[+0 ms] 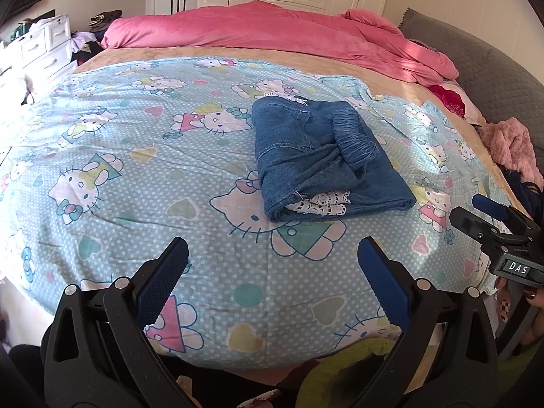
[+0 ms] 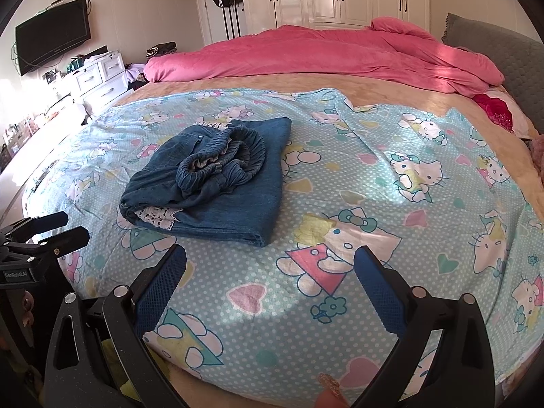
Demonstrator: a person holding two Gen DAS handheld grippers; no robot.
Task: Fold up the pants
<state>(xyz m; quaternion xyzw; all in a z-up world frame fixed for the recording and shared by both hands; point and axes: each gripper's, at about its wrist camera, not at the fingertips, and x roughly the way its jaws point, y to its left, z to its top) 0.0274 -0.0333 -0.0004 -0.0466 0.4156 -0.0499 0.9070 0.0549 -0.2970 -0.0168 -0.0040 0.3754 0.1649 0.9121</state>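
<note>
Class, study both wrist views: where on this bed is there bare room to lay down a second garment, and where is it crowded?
Free: the cartoon sheet left of the folded denim pants, and the stretch between the pants and the open left gripper. In the right wrist view, the sheet right of the pants is bare too. Crowded: the far edge under the pink duvet.

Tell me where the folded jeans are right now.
The folded jeans lie on the Hello Kitty sheet, ahead of both open hand-held grippers: right of centre in the left wrist view, left of centre in the right.
</note>
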